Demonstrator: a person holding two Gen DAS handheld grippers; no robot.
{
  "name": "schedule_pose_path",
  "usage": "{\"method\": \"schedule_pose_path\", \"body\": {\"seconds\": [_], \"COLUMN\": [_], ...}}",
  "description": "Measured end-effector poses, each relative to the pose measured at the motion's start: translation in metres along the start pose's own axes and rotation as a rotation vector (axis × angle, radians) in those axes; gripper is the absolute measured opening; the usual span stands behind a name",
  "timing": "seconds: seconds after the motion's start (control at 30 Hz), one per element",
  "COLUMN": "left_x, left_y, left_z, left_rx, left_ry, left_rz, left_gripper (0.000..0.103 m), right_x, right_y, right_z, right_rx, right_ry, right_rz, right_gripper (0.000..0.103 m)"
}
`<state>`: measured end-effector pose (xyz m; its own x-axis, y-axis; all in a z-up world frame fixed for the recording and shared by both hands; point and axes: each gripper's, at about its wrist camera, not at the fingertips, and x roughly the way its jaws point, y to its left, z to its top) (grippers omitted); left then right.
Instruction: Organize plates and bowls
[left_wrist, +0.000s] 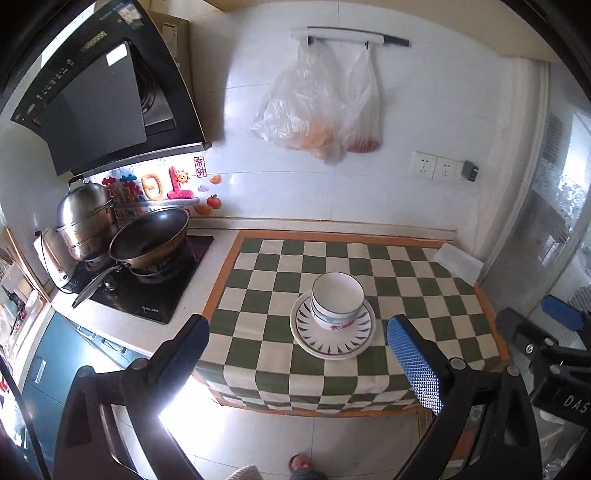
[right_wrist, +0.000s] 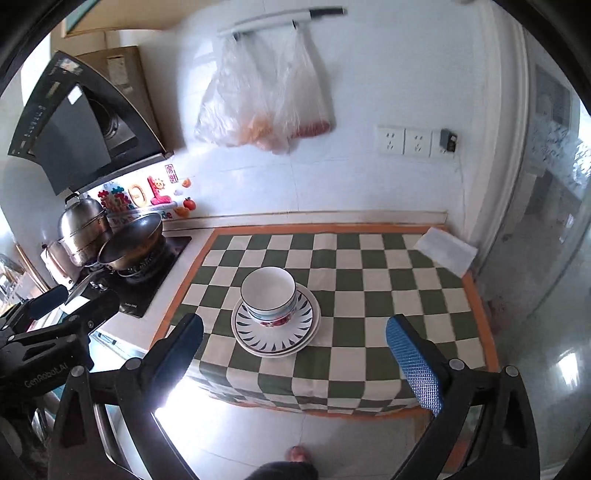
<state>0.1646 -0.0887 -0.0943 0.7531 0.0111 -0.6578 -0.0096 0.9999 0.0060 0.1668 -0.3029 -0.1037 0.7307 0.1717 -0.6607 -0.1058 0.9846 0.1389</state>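
The bowls (left_wrist: 338, 301) sit nested on a small stack of plates (left_wrist: 332, 334) — white with a ring of dark wedge marks — near the middle of the green-and-white checked cloth (left_wrist: 424, 291) that covers the bench (left_wrist: 192, 295). Both grippers hang above the bench's near edge, well apart from the crockery. The left gripper (left_wrist: 297, 341) has its jaws spread wide with nothing between them; the right gripper (right_wrist: 295, 341) is the same — spread and empty. At the left a wok (left_wrist: 149, 240) and a steel steamer pot (left_wrist: 85, 221) stand on the hob. Two plastic bags (left_wrist: 317, 107) hang on the tiled wall.
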Motion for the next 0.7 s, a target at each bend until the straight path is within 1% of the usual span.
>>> {"method": "schedule_pose_path", "body": {"seconds": [0.23, 0.4, 0.5, 0.7], "left_x": [-0.049, -0.074, -0.084, -0.097], "left_y": [0.023, 0.044, 0.053, 0.068], "left_z": [-0.018, -0.026, -0.029, -0.035], "left_rx": [0.006, 0.025, 0.039, 0.025], "left_ry": [-0.045, -0.065, -0.085, -0.098], "left_rz": [-0.009, 0.006, 0.022, 0.022], "left_gripper": [0.099, 0.099, 0.099, 0.099], "right_x": [-0.069, -0.105, -0.121, -0.133], "right_y": [0.029, 0.055, 0.07, 0.088], "right_z": [-0.015, -0.027, -0.035, -0.045], "right_rx": [-0.021, -0.011, -0.013, -0.003], "right_ry": [-0.091, -0.141, -0.168, -0.176], "right_rz": [-0.042, -0.059, -0.071, -0.07], "right_gripper": [0.101, 0.102, 0.102, 0.102]}}
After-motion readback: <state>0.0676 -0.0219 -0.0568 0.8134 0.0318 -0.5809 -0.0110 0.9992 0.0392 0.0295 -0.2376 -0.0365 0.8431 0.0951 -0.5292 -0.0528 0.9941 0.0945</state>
